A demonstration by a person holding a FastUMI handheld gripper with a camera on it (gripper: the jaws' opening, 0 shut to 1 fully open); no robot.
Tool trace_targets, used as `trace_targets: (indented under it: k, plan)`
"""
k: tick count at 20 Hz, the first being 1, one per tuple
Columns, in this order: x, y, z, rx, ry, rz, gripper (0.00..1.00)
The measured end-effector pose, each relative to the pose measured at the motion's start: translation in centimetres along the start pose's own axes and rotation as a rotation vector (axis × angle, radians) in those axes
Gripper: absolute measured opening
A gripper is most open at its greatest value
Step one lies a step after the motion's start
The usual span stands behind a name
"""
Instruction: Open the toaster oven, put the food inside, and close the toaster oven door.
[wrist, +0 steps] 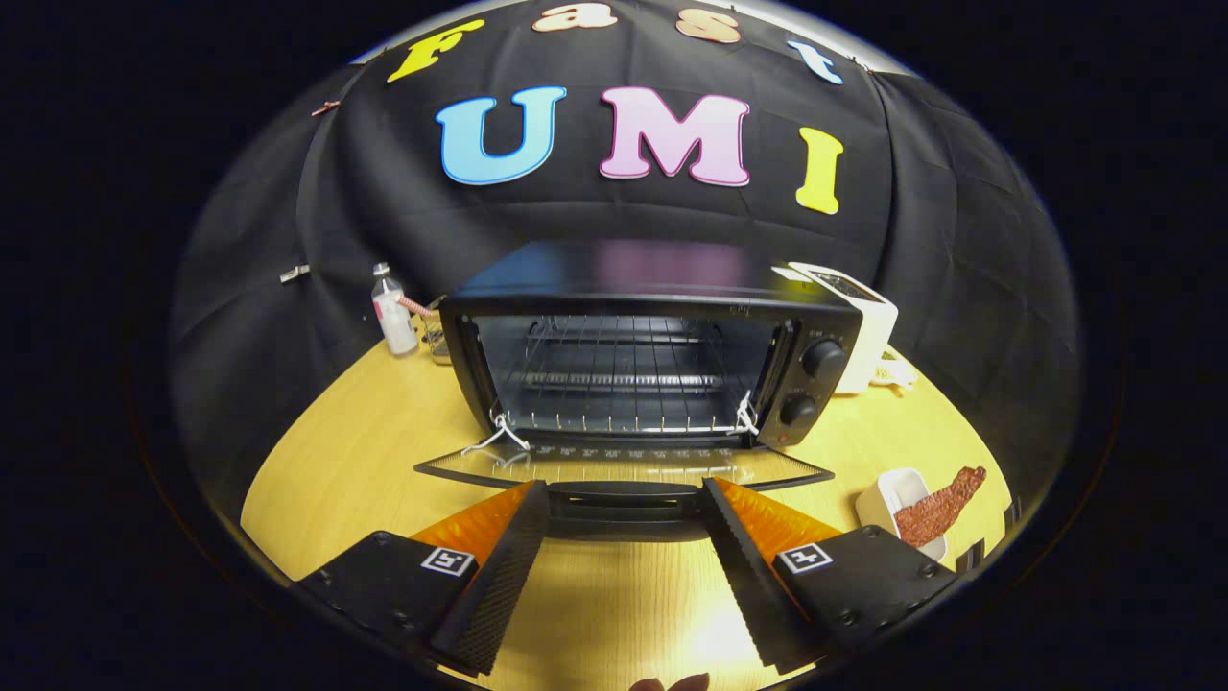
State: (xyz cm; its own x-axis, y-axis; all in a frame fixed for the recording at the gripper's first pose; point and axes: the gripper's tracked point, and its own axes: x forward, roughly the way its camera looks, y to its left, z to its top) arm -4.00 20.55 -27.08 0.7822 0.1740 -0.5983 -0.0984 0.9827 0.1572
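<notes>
A black toaster oven (652,365) stands on the wooden table straight ahead of me. Its glass door (624,467) hangs fully down, flat toward me, and the wire rack (614,379) inside is bare. The door's dark handle (624,499) lies just beyond and between my fingertips. My gripper (624,499) is open, its fingers spread wide with nothing held. A reddish-brown strip of food (940,507) rests across a small white dish (887,499), right of my right finger.
A white appliance (863,321) stands behind the oven's right side. A small bottle (393,312) is at the back left. The wooden table (336,470) spreads on both sides of the door.
</notes>
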Motion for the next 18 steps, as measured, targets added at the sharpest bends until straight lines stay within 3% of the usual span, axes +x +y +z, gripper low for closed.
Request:
trace_targets:
  k: [11,18]
  plan:
    - [0.1,-0.8,-6.3,-0.017,0.18,0.023,0.98]
    - [-4.9,-2.8,-2.7,-0.047,0.084,0.114,0.98]
